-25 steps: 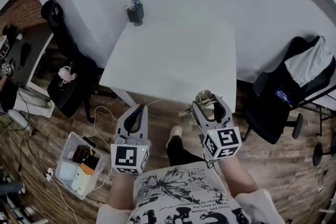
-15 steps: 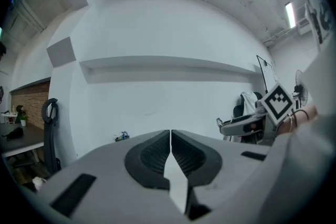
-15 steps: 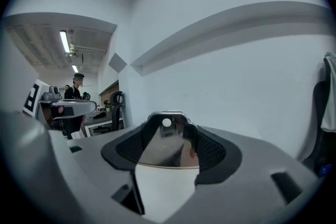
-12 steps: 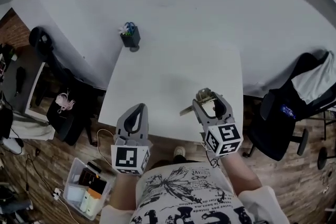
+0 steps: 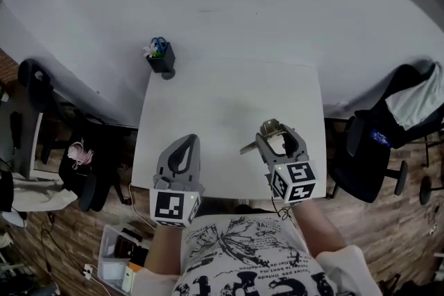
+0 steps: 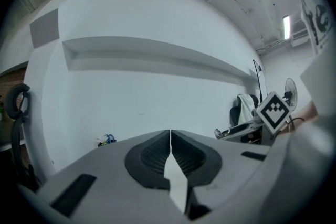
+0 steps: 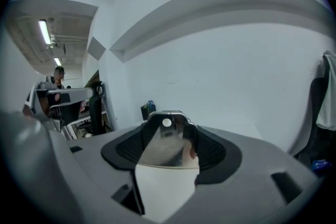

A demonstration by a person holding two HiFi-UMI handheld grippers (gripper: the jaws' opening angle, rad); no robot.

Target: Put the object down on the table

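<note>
Open room across table [image 5: 229,107] middle; flower pot [image 5: 161,60] at far-left corner; office chair [image 5: 368,156] beside right edge.

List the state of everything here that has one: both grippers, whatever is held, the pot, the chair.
Left gripper: shut, empty.
Right gripper: shut on the metal object.
Metal object: clamped in that gripper, above the near edge of the white table.
Flower pot: upright at the table's far left corner.
Office chair: pale garment draped over its back.
</note>
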